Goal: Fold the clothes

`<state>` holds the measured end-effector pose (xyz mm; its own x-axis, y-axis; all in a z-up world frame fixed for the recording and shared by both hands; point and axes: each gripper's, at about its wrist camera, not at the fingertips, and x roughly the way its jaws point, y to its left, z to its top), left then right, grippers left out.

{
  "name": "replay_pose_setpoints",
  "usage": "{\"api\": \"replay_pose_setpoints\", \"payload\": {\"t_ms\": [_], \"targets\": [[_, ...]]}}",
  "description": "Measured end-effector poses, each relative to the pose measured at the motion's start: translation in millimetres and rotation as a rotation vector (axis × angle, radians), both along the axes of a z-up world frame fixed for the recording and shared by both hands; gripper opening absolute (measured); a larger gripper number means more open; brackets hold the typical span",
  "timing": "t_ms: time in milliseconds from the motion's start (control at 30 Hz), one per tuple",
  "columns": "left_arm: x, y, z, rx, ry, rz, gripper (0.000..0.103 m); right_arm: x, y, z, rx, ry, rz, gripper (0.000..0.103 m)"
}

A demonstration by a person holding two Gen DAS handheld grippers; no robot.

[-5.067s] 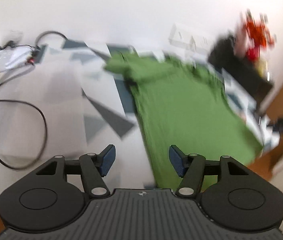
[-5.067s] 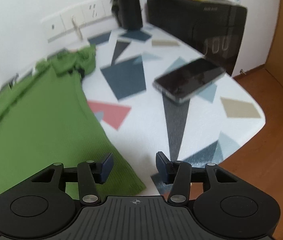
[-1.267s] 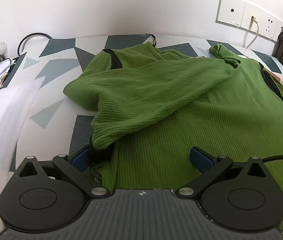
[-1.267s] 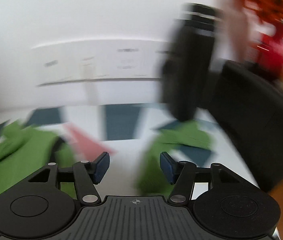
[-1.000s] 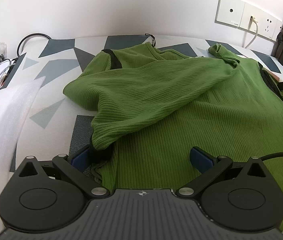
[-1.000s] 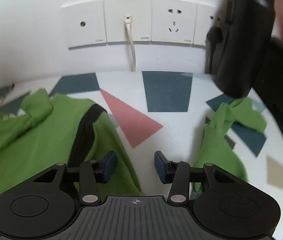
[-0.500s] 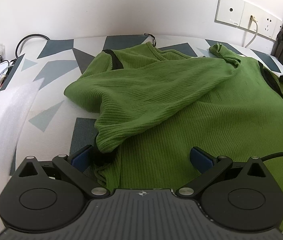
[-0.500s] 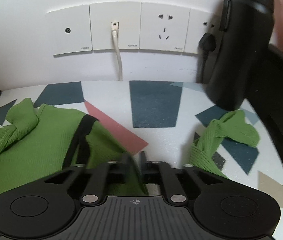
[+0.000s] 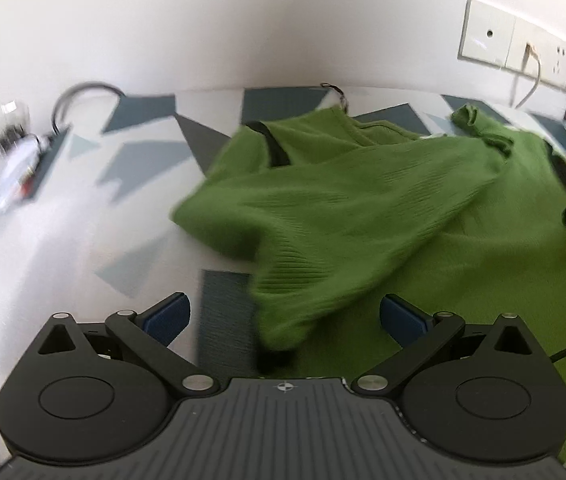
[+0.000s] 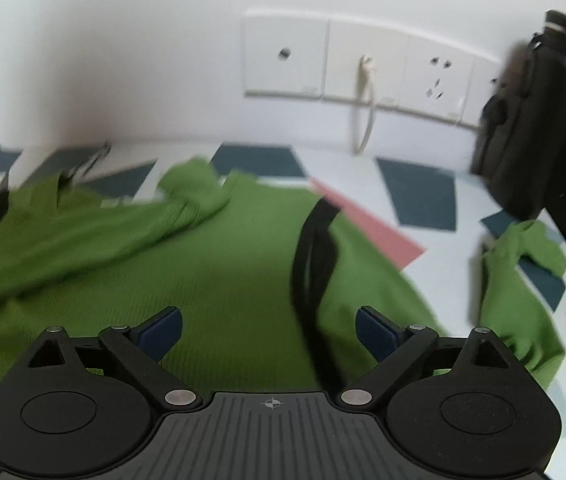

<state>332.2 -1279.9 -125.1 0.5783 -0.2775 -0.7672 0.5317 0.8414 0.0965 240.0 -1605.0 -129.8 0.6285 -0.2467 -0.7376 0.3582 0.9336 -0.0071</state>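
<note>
One black bottle (image 10: 531,120) beside the sweater (image 10: 203,272), right wrist view only

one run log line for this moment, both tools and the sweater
left tool: open, over folded sleeve | right tool: opening, nothing gripped, above green sweater | fold unfinished

Both my feeds are evenly bright with soft daylight and no harsh glare, but motion blur smears the green sweater (image 9: 363,216) and the wall sockets (image 10: 359,60), fisheye bending curves the counter (image 9: 63,240) edges, and the dark corners vignette.
</note>
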Motion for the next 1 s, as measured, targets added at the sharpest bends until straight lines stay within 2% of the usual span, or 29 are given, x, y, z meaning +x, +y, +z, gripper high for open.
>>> {"api": "replay_pose_setpoints", "payload": {"t_ms": [33,233,400,433,467,500,533,733,833,900,933,967,1000], "targets": [[1.4,2.2,-1.2,0.035,-0.027,-0.003,0.103,-0.1,-0.7,-3.2,0.001,0.011,-0.007,0.092],[18.8,21.5,-0.7,0.114,-0.145,0.041,0.103,-3.4,-13.9,-13.7,0.018,0.03,-0.068,0.097],[20.5,28.8,-2.0,0.081,-0.137,0.041,0.103,1.4,-20.8,-15.0,0.02,0.043,-0.087,0.1],[19.3,28.8,-2.5,0.075,-0.139,0.049,0.103,4.5,-20.2,-13.2,0.016,0.051,-0.088,0.096],[18.2,29.0,-3.1,0.067,-0.14,0.057,0.103,7.5,-18.7,-10.4,0.01,0.051,-0.082,0.086],[17.7,30.3,-3.5,0.055,-0.136,0.065,0.103,11.6,-15.8,-6.3,0.001,0.041,-0.064,0.08],[17.4,31.5,-3.9,0.043,-0.132,0.073,0.103,16.5,-12.9,-2.4,-0.004,0.025,-0.039,0.077],[23.0,39.0,-5.5,-0.011,-0.081,0.09,0.103,61.8,-4.5,15.4,-0.002,-0.117,0.047,0.077],[25.3,40.2,-5.6,-0.016,-0.069,0.079,0.103,91.5,-1.1,8.8,0.005,-0.117,0.074,0.074],[26.2,41.1,-6.0,-0.018,-0.064,0.071,0.103,107.0,0.9,0.6,0.021,-0.084,0.098,0.065],[26.4,41.7,-6.2,-0.021,-0.063,0.07,0.103,114.0,1.7,-3.7,0.028,-0.065,0.109,0.055],[26.6,42.3,-6.5,-0.023,-0.061,0.068,0.103,117.3,0.4,-6.7,0.043,-0.052,0.113,0.035],[27.1,43.1,-6.8,-0.028,-0.058,0.068,0.103,118.0,-2.5,-8.8,0.061,-0.045,0.112,0.028]]}}
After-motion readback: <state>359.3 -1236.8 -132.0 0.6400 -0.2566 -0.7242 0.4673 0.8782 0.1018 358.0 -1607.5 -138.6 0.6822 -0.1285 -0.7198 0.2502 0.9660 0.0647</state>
